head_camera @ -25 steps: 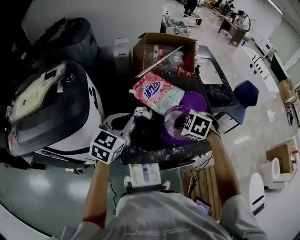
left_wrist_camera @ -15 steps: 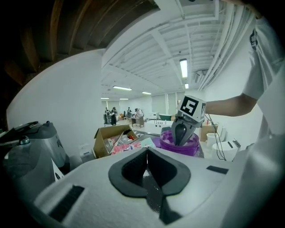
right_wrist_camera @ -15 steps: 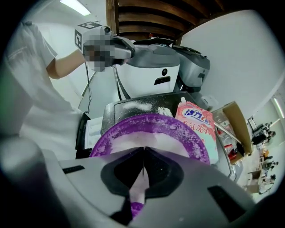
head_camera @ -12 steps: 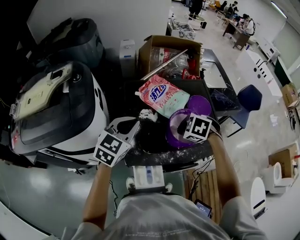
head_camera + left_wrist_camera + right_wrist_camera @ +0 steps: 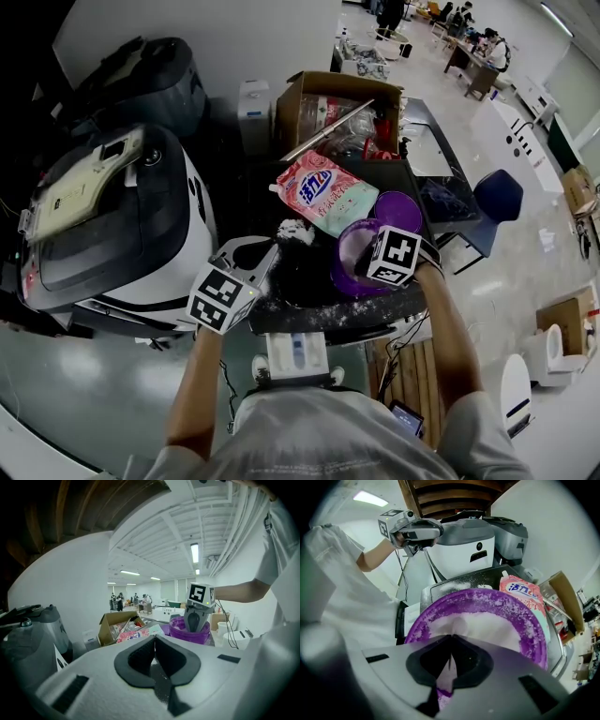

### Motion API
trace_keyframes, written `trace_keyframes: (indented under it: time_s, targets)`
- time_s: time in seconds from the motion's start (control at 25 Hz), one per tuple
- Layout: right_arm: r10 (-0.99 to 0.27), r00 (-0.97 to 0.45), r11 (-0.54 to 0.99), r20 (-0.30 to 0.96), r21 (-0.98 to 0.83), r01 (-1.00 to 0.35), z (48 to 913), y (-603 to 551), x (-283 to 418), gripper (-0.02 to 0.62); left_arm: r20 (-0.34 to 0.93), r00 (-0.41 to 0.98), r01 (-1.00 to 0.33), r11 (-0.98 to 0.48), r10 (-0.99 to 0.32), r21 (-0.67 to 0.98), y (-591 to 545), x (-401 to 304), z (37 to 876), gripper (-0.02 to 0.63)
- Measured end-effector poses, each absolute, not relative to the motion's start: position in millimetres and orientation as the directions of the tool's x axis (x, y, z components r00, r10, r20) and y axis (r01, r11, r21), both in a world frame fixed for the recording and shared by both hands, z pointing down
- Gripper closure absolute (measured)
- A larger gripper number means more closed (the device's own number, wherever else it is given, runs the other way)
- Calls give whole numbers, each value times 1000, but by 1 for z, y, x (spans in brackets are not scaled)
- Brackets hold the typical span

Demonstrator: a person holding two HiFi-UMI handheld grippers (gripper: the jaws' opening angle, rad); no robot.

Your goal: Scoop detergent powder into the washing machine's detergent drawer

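Observation:
A purple bowl (image 5: 354, 246) of white detergent powder (image 5: 487, 623) stands on a dark, powder-dusted top. My right gripper (image 5: 375, 251) reaches into it, shut on a thin pale scoop handle (image 5: 446, 667) whose end lies in the powder. The pink detergent bag (image 5: 325, 195) lies just behind the bowl. My left gripper (image 5: 270, 249) hovers left of the bowl over the dark top, shut with nothing between its pads (image 5: 154, 639). A white drawer-like box (image 5: 295, 353) sticks out below the top's near edge, close to my body.
A black-and-white washing machine (image 5: 103, 216) stands at the left. A purple lid (image 5: 399, 208) lies by the bowl. An open cardboard box (image 5: 342, 111) with clutter sits behind the bag. Spilled powder (image 5: 292, 231) lies on the top. A blue chair (image 5: 497, 197) stands at the right.
The head view has shifted a little. Both grippers stay almost where they were, the right one still in the bowl.

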State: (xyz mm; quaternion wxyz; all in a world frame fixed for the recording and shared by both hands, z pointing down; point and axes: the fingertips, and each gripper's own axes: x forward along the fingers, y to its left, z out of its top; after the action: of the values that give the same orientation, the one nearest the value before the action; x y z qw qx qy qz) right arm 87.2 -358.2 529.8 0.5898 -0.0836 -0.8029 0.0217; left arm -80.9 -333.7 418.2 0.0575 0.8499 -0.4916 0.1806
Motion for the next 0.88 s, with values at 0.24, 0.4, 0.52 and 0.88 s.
trace_keyframes:
  time_s: [0.24,0.4,0.52,0.88]
  targets:
    - [242,-256,969,936,-219,113,526,-353,92,581,341,460,-852,-515,-820,-90,-334,-78,413,595]
    - [313,-270,950,911,-301,87,519,-348,97,583,334,464,-849,-520,-820,-95,-334,-77,411,595]
    - [341,-281,940,897,-333,77,513,-346,99,583,338,465,-848,-521,-818,-95,-333,-77,412,595]
    - [316,-334,944,888,-328,22,496,-348,108,584,341,491,-829,-550,-801,-99,-333,-67,412,595]
